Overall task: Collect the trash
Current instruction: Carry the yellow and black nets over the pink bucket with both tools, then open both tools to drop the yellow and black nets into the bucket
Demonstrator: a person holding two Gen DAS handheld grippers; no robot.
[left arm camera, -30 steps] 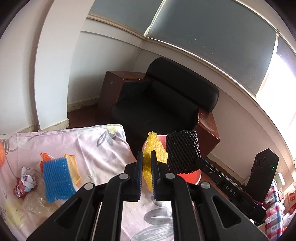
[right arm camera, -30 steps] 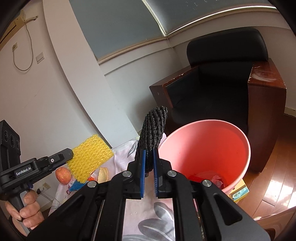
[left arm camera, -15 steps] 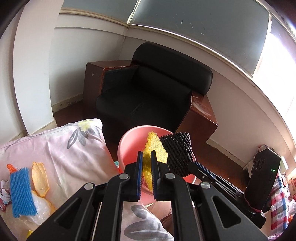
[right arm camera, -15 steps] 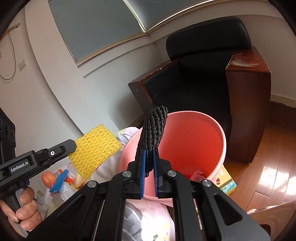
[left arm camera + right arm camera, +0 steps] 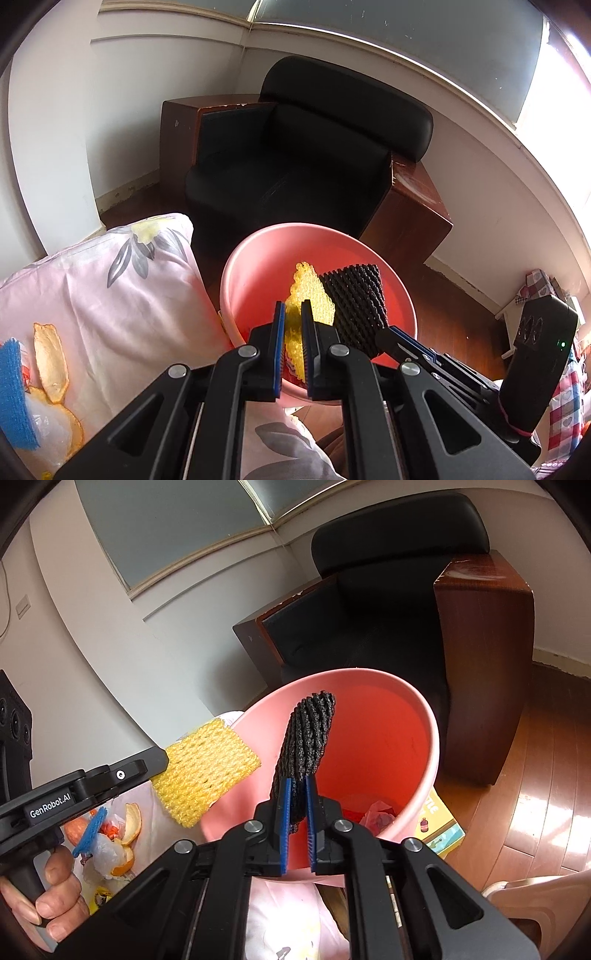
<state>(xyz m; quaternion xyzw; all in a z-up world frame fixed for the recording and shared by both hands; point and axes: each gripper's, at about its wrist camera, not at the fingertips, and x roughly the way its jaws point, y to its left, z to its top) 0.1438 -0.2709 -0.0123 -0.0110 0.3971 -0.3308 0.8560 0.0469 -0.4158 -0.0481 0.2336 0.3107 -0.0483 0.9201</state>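
Hand [image 5: 44, 897] gripping the handle appears only in right wrist view.

Left of your jaws, a pink floral cloth [image 5: 122, 295] covers the surface, bearing orange peel [image 5: 50, 362], a blue foam net [image 5: 13, 391] and crumpled plastic [image 5: 107, 853].

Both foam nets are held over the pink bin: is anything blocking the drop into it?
Nothing visible does. The yellow foam net in the left hand-held gripper and the black foam net in the right hand-held gripper sit at the round pink plastic bin's open, lidless mouth, with only a few scraps at the bottom.
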